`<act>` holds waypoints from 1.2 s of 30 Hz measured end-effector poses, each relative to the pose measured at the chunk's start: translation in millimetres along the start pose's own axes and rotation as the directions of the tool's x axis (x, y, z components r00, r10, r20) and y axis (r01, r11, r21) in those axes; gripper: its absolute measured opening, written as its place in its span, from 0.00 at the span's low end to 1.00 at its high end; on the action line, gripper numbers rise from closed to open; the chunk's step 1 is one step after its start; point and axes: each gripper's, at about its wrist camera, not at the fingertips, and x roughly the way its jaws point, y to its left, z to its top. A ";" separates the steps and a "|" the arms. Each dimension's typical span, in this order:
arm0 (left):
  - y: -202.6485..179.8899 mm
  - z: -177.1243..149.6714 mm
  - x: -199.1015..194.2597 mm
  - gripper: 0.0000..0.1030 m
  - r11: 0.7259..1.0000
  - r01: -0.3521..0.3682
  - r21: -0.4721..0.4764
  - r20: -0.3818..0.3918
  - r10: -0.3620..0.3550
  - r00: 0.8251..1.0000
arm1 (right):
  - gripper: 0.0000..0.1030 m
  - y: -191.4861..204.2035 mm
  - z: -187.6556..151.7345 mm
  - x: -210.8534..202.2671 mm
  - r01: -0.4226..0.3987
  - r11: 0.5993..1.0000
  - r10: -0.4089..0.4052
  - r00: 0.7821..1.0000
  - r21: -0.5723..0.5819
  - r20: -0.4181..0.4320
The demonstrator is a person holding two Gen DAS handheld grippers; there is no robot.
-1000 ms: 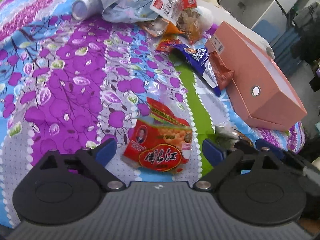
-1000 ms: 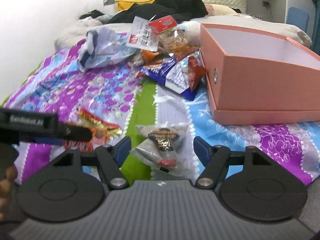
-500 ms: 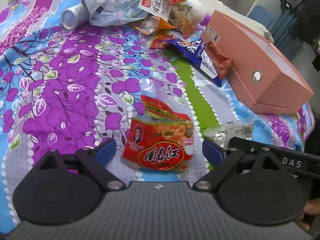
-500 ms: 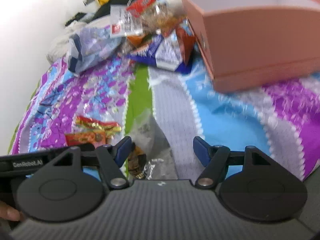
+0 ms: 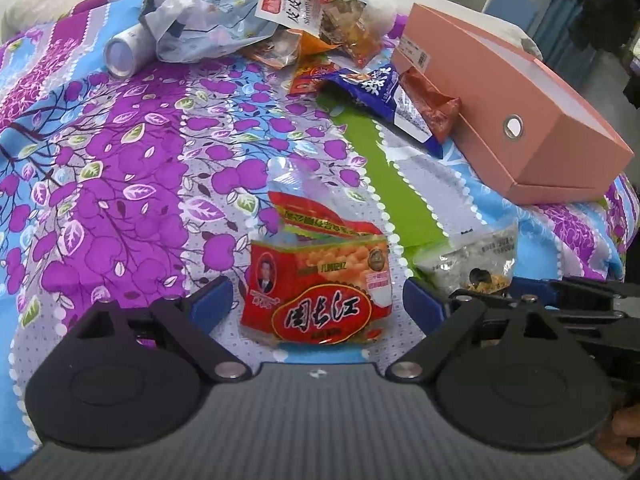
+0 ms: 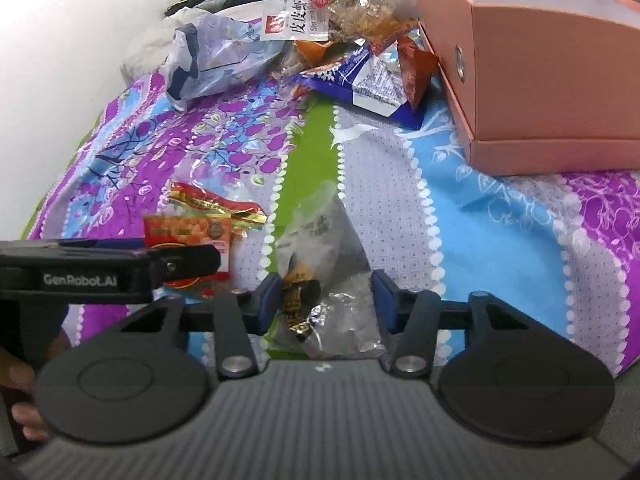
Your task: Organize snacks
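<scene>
Our right gripper [image 6: 324,300] has just been closing: its fingers [image 6: 267,300] stand visibly nearer together than a second ago, with the clear snack pouch [image 6: 320,280] between them. The left pad looks to be touching the pouch's dark inner wrapper; the right pad seems just shy of the film, so we'd call it a narrowing bracket, not a firm pinch yet. A second ago the pouch lay ahead of the tips; now it sits down between them.

Our left gripper [image 5: 318,304] has fingers [image 5: 212,300] wide, straddling the red peanut packet [image 5: 316,280] without touching it. Same spread as before, packet unmoved on the bedsheet [image 5: 120,168].

Meaning for the task: we judge both pickups are set up, right one first. The pink box [image 6: 540,72] sits open further up the bed, beside the remaining snack pile [image 6: 340,40], and is likely the destination.

Pose: both grippers tilt down at the bed, side by side; the left gripper's body shows at the right camera's left edge, with a hand [image 6: 20,400] partly visible behind it.
</scene>
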 end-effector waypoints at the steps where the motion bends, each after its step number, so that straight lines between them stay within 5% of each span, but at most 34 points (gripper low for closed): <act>1: -1.8 0.4 1.1 0.91 1.000 -0.003 0.007 0.001 0.003 1.000 | 0.46 0.8 0.4 -1.1 0.006 1.000 -0.006 1.000 -0.008 0.001; 8: -18.3 6.7 14.8 0.91 0.996 -0.063 0.068 0.011 0.062 0.998 | 0.44 -5.8 5.1 -8.6 0.067 0.998 -0.067 0.997 -0.020 0.026; 13: -32.8 8.0 27.3 0.80 0.983 -0.132 0.126 0.029 0.129 0.991 | 0.44 -7.9 4.9 -5.8 0.104 0.994 -0.102 0.994 -0.039 0.035; 19: -33.1 13.6 24.3 0.66 0.986 -0.130 0.106 0.033 0.127 0.991 | 0.44 -10.9 11.9 -7.2 0.116 0.993 -0.115 0.992 -0.022 0.047; 36: -29.1 62.9 -38.2 0.65 0.999 -0.032 -0.035 0.151 0.038 0.988 | 0.44 -3.8 65.2 -37.8 0.088 0.996 -0.081 0.978 -0.028 0.193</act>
